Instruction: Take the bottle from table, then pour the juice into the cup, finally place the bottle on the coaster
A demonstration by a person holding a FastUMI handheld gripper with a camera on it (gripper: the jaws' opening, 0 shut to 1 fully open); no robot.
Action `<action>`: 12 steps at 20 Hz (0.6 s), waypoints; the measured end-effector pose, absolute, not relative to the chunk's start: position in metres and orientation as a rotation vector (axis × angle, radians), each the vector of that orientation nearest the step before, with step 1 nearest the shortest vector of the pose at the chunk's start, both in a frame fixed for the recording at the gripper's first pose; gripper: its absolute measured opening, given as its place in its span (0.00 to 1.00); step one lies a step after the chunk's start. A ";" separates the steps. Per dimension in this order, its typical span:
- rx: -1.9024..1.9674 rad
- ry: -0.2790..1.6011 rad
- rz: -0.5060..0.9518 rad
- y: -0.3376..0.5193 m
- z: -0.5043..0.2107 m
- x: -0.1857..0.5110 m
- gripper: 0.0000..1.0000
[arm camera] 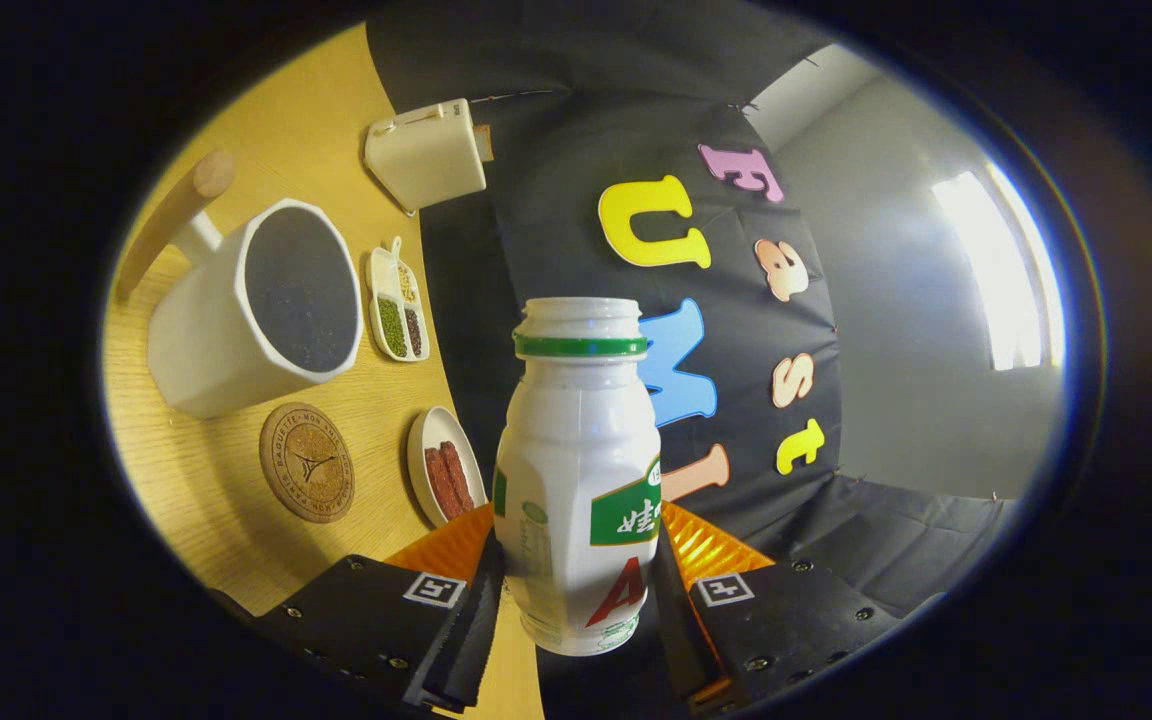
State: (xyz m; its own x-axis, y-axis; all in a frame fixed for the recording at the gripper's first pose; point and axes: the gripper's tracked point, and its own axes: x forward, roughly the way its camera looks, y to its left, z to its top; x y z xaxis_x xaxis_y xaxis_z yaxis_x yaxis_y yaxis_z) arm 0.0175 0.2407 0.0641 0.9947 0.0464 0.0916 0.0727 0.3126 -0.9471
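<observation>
Clamped by both fingers of the gripper (576,590) on the bottle (576,470) at lower centre, mouth open, long axis pointing straight ahead. Lay toward the upper left: cup (256,310); below it, coaster (307,462) on the table (186,480).

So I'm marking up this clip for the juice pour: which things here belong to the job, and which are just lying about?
Part of the job:
- bottle, cap off, clamped between the gripper fingers
- cup
- coaster, beside the cup

Just lying about:
- divided dish of beans
- small dish of red strips
- white box at the table's far end
</observation>
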 end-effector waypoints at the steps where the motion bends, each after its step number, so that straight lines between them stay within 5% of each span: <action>1: -1.264 -0.112 -0.015 0.243 0.064 0.017 0.69; 12: -1.399 -0.127 -0.017 0.253 0.064 0.023 0.69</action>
